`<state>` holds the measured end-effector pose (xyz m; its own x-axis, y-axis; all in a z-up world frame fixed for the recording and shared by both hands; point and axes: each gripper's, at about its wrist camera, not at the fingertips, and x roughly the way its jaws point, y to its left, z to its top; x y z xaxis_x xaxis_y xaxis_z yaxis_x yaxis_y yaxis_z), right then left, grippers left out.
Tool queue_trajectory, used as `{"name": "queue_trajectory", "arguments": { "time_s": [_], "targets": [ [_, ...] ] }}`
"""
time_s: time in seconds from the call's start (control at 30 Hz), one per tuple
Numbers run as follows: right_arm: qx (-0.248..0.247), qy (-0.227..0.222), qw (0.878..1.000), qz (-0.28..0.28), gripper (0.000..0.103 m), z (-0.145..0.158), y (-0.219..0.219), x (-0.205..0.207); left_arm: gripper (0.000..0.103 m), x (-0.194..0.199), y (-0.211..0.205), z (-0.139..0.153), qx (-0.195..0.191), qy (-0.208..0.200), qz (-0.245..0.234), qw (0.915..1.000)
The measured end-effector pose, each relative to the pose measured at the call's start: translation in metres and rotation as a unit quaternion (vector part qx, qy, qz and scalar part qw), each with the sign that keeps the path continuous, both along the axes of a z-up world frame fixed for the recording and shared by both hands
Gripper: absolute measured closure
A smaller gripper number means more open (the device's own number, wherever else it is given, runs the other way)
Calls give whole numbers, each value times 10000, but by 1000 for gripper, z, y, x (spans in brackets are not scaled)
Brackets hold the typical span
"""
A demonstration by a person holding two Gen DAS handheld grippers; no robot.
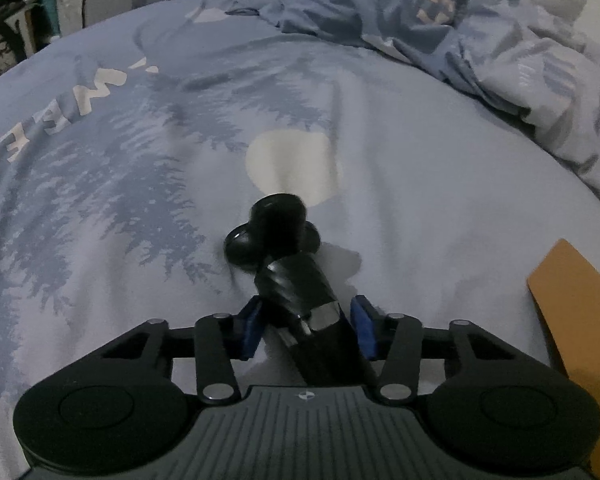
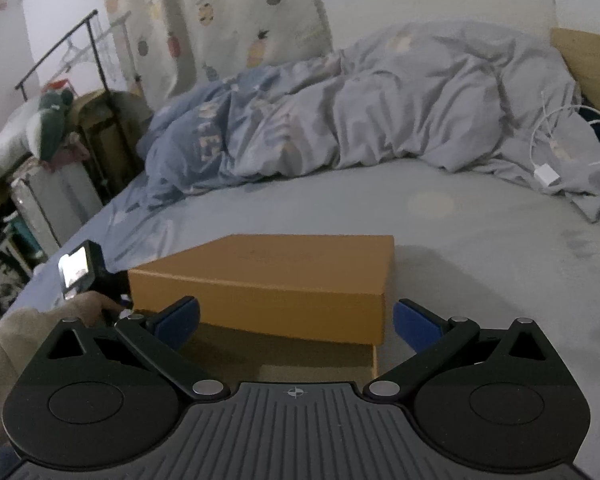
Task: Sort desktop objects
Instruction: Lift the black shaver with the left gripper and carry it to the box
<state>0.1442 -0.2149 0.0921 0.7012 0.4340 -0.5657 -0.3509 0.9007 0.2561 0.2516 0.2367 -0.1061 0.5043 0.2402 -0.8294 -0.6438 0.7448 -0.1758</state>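
In the left wrist view a black handle-shaped device (image 1: 296,276) with a round head and a small ring lies on the blue bedsheet (image 1: 420,184). My left gripper (image 1: 306,326) straddles its lower body; the blue pads (image 1: 252,328) stand slightly off each side, so it is open. An orange box (image 2: 276,280) lies on the bed in the right wrist view, its lid raised over its base. My right gripper (image 2: 296,320) is open wide, with its pads (image 2: 180,320) at the box's near corners, not touching. The box's edge also shows in the left wrist view (image 1: 572,304).
A crumpled blue duvet (image 2: 360,112) lies across the back of the bed. A white charger and cable (image 2: 556,152) rest at the right. The other hand-held gripper (image 2: 80,272) with its lit screen is at the left. Furniture and clutter (image 2: 40,152) stand beside the bed.
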Motion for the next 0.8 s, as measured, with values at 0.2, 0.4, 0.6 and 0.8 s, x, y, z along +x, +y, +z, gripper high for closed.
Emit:
{"name": "queue_trajectory", "arguments": {
  "time_s": [0.2, 0.4, 0.6, 0.8],
  "targets": [
    [26, 63, 10000, -19, 0, 0, -4, -15, 67, -23, -7, 7, 56, -43, -415, 9991],
    [110, 92, 9999, 0, 0, -7, -7, -27, 68, -62, -15, 16, 138, -60, -729, 9972],
    [85, 199, 9998, 35, 0, -20, -10, -33, 68, -105, -22, 37, 225, -279, -884, 9954],
    [-14, 339, 9994, 34, 0, -36, -12, -35, 68, -142, -36, 71, 348, -645, -1035, 9919]
  ]
}}
